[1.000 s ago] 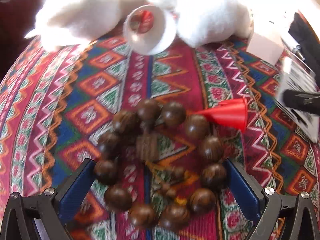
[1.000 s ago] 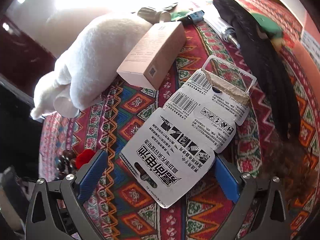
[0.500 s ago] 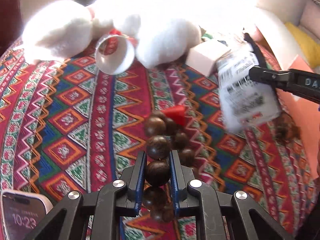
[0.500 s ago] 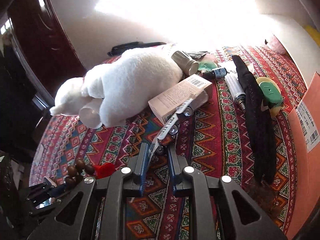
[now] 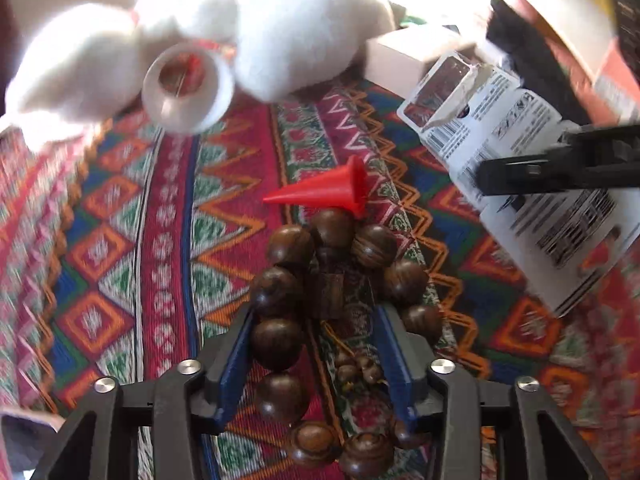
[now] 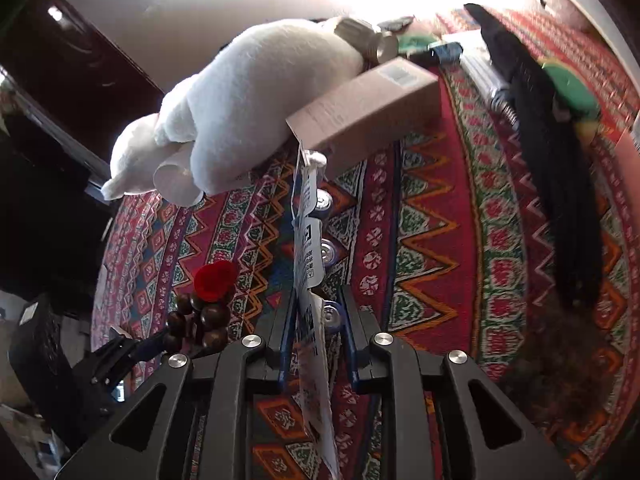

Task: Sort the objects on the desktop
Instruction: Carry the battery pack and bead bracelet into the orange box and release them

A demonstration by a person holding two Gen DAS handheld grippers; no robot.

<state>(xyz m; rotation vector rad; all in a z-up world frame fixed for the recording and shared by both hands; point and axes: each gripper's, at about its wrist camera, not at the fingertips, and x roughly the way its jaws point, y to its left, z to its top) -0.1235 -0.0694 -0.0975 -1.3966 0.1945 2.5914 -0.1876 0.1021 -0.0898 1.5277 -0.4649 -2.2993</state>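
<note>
Your left gripper (image 5: 314, 320) sits partly spread over the wooden bead bracelet (image 5: 336, 308), fingers reaching into its loop, some beads between them; a firm grip isn't clear. The bracelet lies on the patterned cloth (image 5: 120, 240), touching the red cone (image 5: 320, 192). Your right gripper (image 6: 316, 320) pinches the battery card (image 6: 310, 248), held edge-on above the cloth, right of the cone.

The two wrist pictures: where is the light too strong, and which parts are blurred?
Left wrist view: glare washes out the top and the white plush toy; the battery card and the edges are blurred, while the wooden bead bracelet is fairly sharp. Right wrist view: the top centre is blown out to white, the left side is very dark, and the cardboard box is smeared.
</note>
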